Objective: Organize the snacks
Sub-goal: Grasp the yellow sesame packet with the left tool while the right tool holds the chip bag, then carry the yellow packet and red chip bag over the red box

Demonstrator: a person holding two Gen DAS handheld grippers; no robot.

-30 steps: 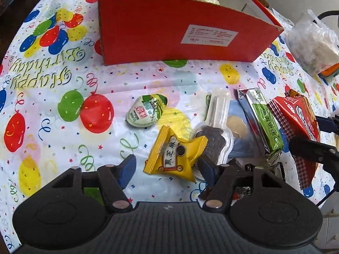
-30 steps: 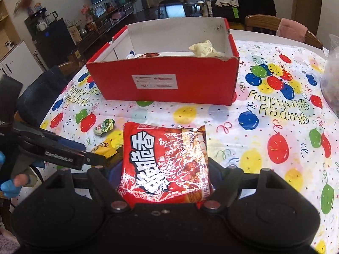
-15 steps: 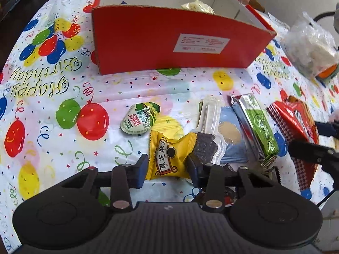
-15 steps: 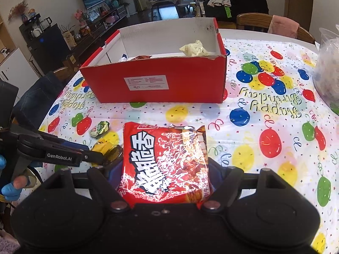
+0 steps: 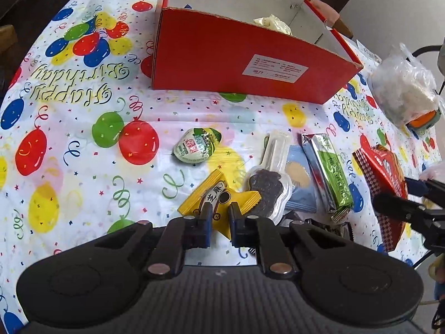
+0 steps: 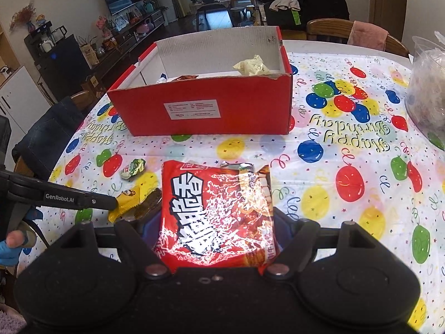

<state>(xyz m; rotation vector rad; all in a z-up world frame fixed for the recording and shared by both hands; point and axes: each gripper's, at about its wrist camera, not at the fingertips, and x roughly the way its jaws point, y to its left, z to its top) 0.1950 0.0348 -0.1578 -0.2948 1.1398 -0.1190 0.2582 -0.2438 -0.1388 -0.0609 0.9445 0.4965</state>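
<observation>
- The surface (image 6: pixel 347 150) carries a balloon cloth, and the snacks lie on the near part of it, in front of the box.
- The red box (image 6: pixel 211 111) stands open at the far side. It seems to be the place where the snacks go; a pale packet (image 6: pixel 251 66) and some small things are already inside.
- The red bag (image 6: pixel 214 214) is between the jaws of the right tool (image 6: pixel 214 239), which stand wide because the bag is wide. The pads touch both edges, so I judge it is held, ready to go to the box.
- The green bar (image 5: pixel 328 172) lies beside a blue packet (image 5: pixel 299 178) and a clear pack with a dark cookie (image 5: pixel 267 192). They wait in a loose group near the tools.
- The left tool (image 5: pixel 218 215) is closed narrow on the lower corner of the yellow packet (image 5: pixel 219 194). The packet is thin, so the jaws are almost together. Its other end seems a little raised from the cloth, but I cannot be sure.
- The green-white candy (image 5: pixel 196 147) lies alone, a little apart from the group, between the yellow packet and the box.
</observation>
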